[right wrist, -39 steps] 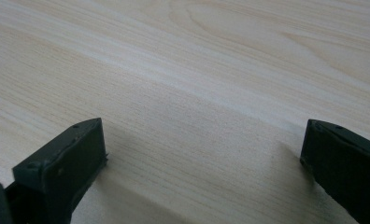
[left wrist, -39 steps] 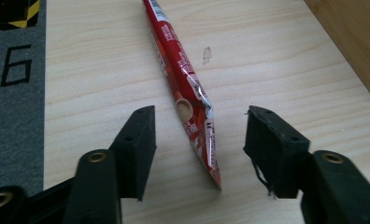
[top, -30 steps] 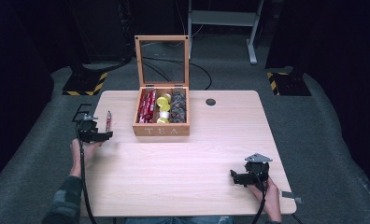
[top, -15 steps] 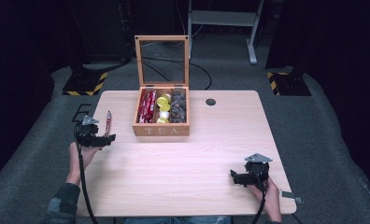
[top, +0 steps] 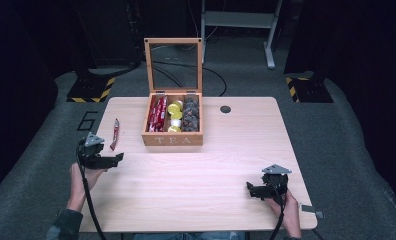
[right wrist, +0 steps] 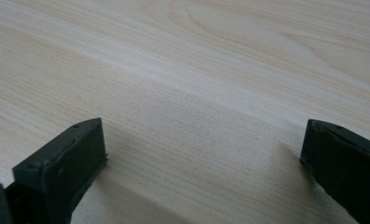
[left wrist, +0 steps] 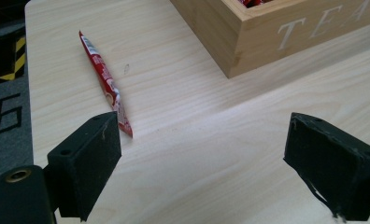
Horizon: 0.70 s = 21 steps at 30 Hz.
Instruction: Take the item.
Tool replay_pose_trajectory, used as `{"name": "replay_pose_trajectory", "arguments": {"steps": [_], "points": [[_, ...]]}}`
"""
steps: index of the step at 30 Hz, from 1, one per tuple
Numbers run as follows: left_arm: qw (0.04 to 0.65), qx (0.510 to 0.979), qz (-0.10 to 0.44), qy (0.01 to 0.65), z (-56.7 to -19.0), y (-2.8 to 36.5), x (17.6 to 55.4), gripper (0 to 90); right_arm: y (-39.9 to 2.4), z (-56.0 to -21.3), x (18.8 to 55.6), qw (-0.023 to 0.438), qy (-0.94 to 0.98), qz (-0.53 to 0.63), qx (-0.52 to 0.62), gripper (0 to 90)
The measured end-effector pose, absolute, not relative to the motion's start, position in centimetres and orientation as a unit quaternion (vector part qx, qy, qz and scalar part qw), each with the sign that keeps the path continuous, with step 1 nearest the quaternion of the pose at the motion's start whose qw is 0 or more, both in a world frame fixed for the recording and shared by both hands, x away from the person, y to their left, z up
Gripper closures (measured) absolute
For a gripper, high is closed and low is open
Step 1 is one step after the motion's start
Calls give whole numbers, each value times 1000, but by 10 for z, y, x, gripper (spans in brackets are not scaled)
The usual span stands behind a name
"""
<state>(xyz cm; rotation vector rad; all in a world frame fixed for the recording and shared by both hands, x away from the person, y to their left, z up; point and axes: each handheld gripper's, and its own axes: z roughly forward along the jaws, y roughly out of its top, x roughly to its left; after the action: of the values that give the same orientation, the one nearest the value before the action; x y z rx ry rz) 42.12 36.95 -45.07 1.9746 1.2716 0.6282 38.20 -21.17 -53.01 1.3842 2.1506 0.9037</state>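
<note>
A red sachet [top: 115, 133] is seen lying flat on the table [top: 201, 175], near its left edge and just left of the tea box [top: 173, 131], apart from it. In the left gripper view the sachet [left wrist: 104, 81] lies slantwise, its near tip just beyond the left jaw — no pad is touching it. The left gripper [top: 102, 159] is held above the table near the sachet's near end, and its jaws have just been opening; they stand wide, with bare wood between them [left wrist: 199, 158].

The box, marked TEA on its near wall, is set at the far middle of the table with its glazed lid [top: 174, 64] raised upright. Three compartments are filled: red sachets [top: 157, 112] on the left, yellow and white pods [top: 175, 115] in the middle, dark packets [top: 191, 114] on the right.

The right gripper [top: 258, 190] is held at the near right of the table, well apart from box and sachet — its jaws are spread wide over bare wood [right wrist: 202, 140], nothing held. A dark round hole [top: 225, 109] is seen right of the box.
</note>
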Motion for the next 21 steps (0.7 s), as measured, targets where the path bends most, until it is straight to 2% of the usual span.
{"name": "replay_pose_trajectory", "arguments": {"steps": [21], "points": [[326,769,241,494,-484,373,369,95,-212,-530,382,214,773,326,500,0]]}}
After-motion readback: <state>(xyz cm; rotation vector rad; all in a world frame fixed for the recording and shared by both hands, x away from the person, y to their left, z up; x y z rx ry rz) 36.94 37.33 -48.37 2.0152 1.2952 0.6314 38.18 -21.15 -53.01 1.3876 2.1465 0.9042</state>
